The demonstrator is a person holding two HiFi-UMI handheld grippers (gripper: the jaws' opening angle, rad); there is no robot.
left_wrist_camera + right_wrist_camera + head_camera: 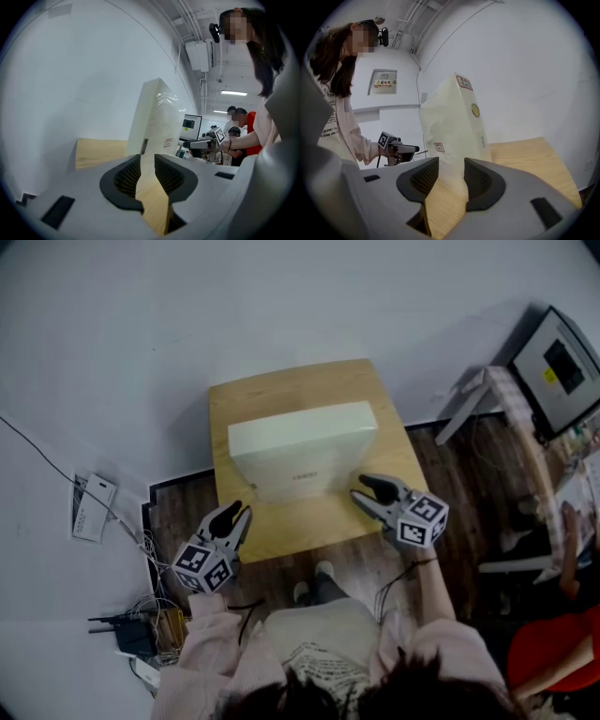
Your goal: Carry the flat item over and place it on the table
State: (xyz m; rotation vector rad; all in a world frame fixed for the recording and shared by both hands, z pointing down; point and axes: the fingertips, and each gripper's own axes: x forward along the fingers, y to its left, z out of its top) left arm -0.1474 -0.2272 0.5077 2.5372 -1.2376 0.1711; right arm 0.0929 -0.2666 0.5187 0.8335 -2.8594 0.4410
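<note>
While the cream-white flat cardboard box [300, 442] rests on the small light wooden table [281, 531], covering its middle and far part and leaving a bare strip of wood along the near edge, both grippers hang at that near side, clear of it. The left gripper [234, 513], with its marker cube held in a pink-sleeved hand, sits at the table's near left corner, apart from the box. Its dark ribbed fingers [125, 176] stand only a little apart, and through the narrow gap show just the table's wood and the box beyond; nothing lies between them. The right gripper [365, 491] hovers over the near right part of the table, close to the box's near right corner but not touching it. Its fingers [480, 180] are spread somewhat wider than the left ones and likewise grip nothing. A dark wood-pattern floor [187, 512] lies under the table, with cables [141, 615] at the near left and a monitor [561, 367] at the far right.
</note>
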